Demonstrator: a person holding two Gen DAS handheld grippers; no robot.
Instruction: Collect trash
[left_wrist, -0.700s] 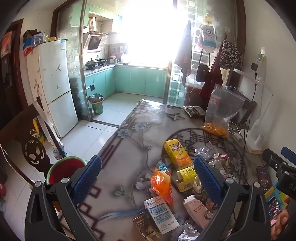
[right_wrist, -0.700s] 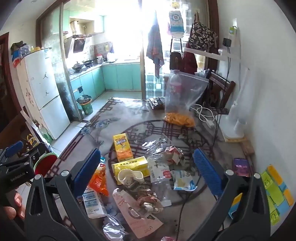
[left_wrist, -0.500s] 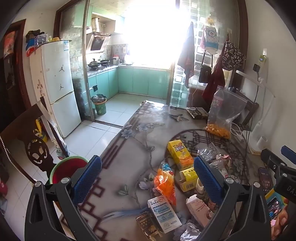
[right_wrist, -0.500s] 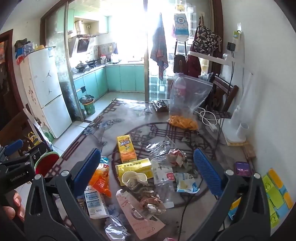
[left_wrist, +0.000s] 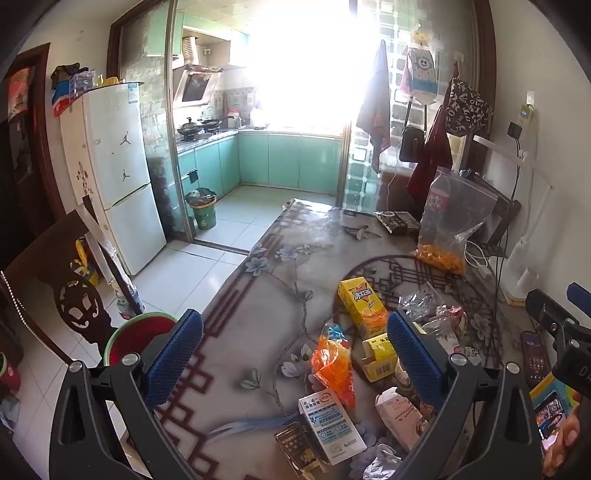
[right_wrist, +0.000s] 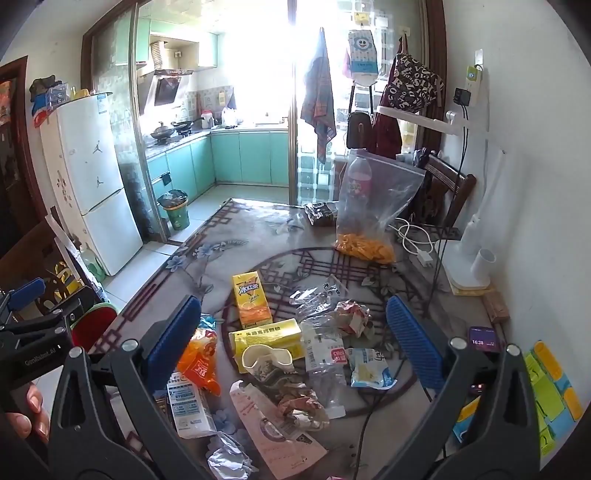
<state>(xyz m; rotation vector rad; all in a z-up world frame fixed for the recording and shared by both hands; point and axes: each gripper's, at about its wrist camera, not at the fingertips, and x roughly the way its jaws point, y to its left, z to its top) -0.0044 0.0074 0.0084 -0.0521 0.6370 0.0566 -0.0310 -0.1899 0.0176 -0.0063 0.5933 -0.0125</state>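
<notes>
Trash lies in a heap on the patterned table (left_wrist: 258, 332) (right_wrist: 229, 236): a yellow drink carton (left_wrist: 362, 302) (right_wrist: 251, 299), a yellow box (right_wrist: 266, 334), an orange wrapper (left_wrist: 332, 365) (right_wrist: 197, 362), a white-blue carton (left_wrist: 330, 424) (right_wrist: 188, 410), a pink carton (right_wrist: 273, 424), a crushed clear bottle (right_wrist: 325, 354) and crumpled wrappers (right_wrist: 351, 317). My left gripper (left_wrist: 295, 354) hangs open above the table's left part, nothing between its fingers. My right gripper (right_wrist: 293, 339) stands open above the heap, touching none of it.
A red basin with a green rim (left_wrist: 136, 336) stands on the floor left of the table. A clear bag with orange snacks (right_wrist: 369, 221), a phone (right_wrist: 482, 338), cables and a white lamp base (right_wrist: 469, 258) are at the right. A green bin (left_wrist: 203, 212) sits by the kitchen door.
Both views have drifted slightly back and up, so the heap sits a little lower in them. Both grippers stay open and nothing was picked up.
</notes>
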